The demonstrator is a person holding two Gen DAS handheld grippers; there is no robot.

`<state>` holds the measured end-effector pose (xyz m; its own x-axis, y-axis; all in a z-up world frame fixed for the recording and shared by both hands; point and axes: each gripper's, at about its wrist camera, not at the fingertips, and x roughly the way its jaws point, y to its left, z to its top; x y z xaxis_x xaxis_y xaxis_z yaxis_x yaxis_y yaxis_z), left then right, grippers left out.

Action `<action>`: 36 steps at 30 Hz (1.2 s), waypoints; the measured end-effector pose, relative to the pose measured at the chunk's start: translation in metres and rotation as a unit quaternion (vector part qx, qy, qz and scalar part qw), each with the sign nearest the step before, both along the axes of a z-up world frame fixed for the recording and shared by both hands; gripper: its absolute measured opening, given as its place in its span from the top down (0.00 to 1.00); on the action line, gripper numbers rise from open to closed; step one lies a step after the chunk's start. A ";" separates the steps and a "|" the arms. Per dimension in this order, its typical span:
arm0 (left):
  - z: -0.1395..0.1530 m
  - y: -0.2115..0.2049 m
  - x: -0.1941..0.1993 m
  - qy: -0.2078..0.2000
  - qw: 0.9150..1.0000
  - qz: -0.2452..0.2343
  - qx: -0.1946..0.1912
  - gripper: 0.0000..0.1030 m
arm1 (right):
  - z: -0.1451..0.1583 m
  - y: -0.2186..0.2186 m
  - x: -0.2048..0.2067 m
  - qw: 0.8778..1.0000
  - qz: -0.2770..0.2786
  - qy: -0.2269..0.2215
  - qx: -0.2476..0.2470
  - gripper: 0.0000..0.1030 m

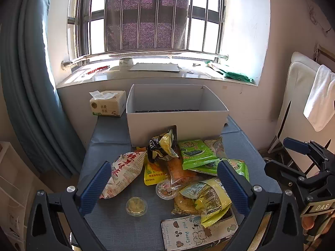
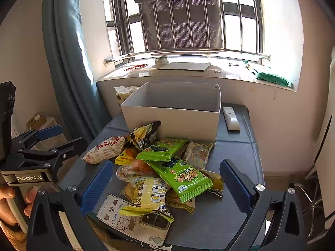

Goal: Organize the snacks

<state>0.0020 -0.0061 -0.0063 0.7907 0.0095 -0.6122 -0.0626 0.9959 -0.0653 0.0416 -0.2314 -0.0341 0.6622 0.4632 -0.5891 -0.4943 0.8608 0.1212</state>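
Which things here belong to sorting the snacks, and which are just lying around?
For the job: white box, green seaweed packs, red-and-white bag, yellow packets, small round cups.
Lying about: tissue pack, phone, remote.

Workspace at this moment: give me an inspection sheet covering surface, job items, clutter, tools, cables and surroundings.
Surface: blue-grey table, partly bare.
Job's things: snack pile in front of the white box; green seaweed packs, white-and-red bag, yellow pack, round clear cup lying apart from the pile. Box interior mostly hidden.
Clutter: phone in cartoon case under the pile's near edge; tissue pack; white remote beside the box.
Grippers: left tool and right tool open, holding nothing, above the pile's near side.
Cables: nothing seen.
Surroundings: barred window, teal curtain, cluttered sill, white towel.
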 end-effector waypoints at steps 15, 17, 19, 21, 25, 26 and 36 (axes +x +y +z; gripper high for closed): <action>-0.028 0.052 0.023 0.037 0.999 0.006 -0.013 0.00 | -0.002 -0.001 -0.001 1.000 -0.002 0.004 0.001 0.00; -0.042 0.069 0.037 0.057 0.998 0.005 -0.011 0.00 | -0.003 -0.002 0.000 1.000 -0.003 0.006 0.001 0.00; -0.061 0.082 0.056 0.087 0.996 -0.002 0.001 0.00 | -0.005 -0.001 0.001 1.000 -0.003 0.009 0.001 0.00; -0.081 0.092 0.075 0.117 0.993 -0.014 0.010 0.00 | -0.007 0.000 0.003 1.000 -0.002 0.013 0.002 0.00; -0.122 0.102 0.108 0.183 0.982 -0.041 0.035 0.00 | -0.013 0.002 0.005 1.000 0.000 0.021 -0.007 0.00; -0.130 0.101 0.113 0.195 0.979 -0.047 0.047 0.00 | -0.015 0.002 0.006 1.000 -0.001 0.022 -0.009 0.00; -0.138 0.095 0.107 0.197 0.975 -0.058 0.082 0.59 | -0.035 0.003 0.027 0.998 -0.007 0.070 0.004 0.00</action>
